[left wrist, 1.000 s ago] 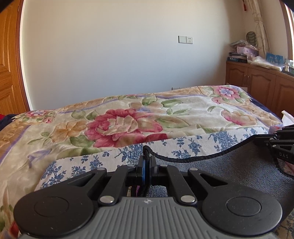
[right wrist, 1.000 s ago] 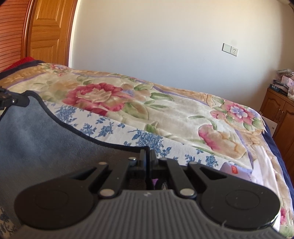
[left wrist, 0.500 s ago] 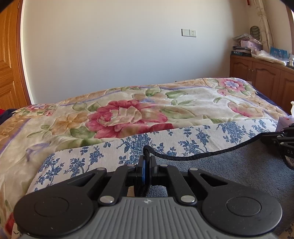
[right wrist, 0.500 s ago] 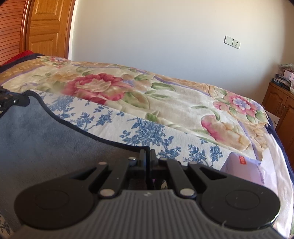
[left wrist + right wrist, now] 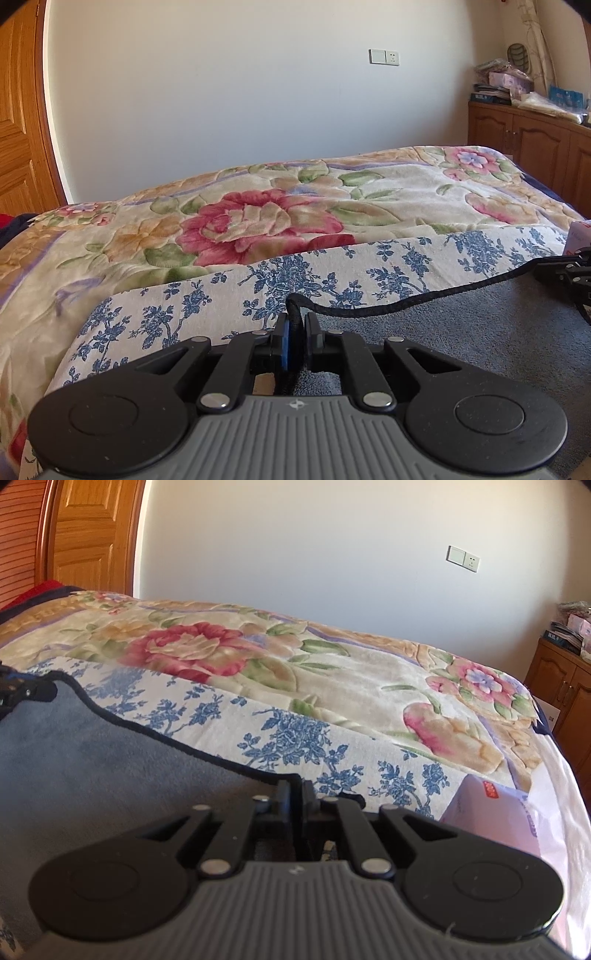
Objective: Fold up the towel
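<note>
Left tongs (image 5: pixel 294 334) and right tongs (image 5: pixel 294 797) pinch towel (image 5: pixel 461 332) corners; grip points half hidden

The towel (image 5: pixel 480 332) runs off the frame's right edge, its lower part hidden behind the left gripper (image 5: pixel 295 334), and the box's (image 5: pixel 491 808) print is unreadable.

A home bedroom is showing here: a bed (image 5: pixel 388 192) is lying under a plush floral blanket (image 5: pixel 258 221), with a blue-flowered sheet (image 5: pixel 295 738) running along its near edge. A panelled wooden door (image 5: pixel 88 535) is standing behind, and a cluttered wooden cabinet (image 5: pixel 524 133) is sitting beside a plain wall with a switch and socket (image 5: pixel 384 57).
</note>
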Available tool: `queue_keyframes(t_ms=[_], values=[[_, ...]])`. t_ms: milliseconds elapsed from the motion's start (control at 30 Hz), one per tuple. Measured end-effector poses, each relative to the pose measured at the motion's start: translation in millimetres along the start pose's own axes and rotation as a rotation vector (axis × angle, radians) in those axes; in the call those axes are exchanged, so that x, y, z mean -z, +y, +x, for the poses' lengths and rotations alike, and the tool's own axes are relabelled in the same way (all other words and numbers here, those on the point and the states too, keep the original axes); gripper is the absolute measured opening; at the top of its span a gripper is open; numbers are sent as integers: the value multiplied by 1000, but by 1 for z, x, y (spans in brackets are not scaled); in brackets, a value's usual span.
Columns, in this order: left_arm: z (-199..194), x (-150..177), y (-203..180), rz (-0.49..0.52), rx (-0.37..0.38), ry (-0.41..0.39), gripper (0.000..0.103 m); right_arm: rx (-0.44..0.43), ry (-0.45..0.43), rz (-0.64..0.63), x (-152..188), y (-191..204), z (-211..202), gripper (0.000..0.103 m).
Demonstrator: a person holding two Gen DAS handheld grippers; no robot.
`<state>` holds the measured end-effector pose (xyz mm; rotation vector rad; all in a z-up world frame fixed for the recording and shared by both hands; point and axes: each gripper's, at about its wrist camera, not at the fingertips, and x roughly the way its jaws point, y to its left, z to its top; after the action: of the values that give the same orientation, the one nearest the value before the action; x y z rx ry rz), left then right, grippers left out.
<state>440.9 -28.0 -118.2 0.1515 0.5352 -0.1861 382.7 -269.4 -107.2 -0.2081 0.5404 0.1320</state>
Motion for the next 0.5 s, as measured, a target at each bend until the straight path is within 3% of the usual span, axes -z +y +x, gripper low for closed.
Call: queue_keyframes(t_ms=[167,233,300,333,400,500], values=[[-6,1,-2,2,2,4,16,8,-3,15,0,-3,-8,15],[-9,1,-3,0,1,5,28,8,-3,22,-1,-3,-11,16],[-13,-1,-3,-5,-1,3,53,6,-9,25,-1,-3,-16,31],[-15,-2,-3,-9,-2,-4,58,4,-16,29,-2,-3,-19,45],[-21,-4,-2,-15,-8,-15,71,1,-23,37,-2,-2,-24,47],[-29,-7,-2,-23,-16,-17,80,1,-26,55,-3,-1,-33,48]])
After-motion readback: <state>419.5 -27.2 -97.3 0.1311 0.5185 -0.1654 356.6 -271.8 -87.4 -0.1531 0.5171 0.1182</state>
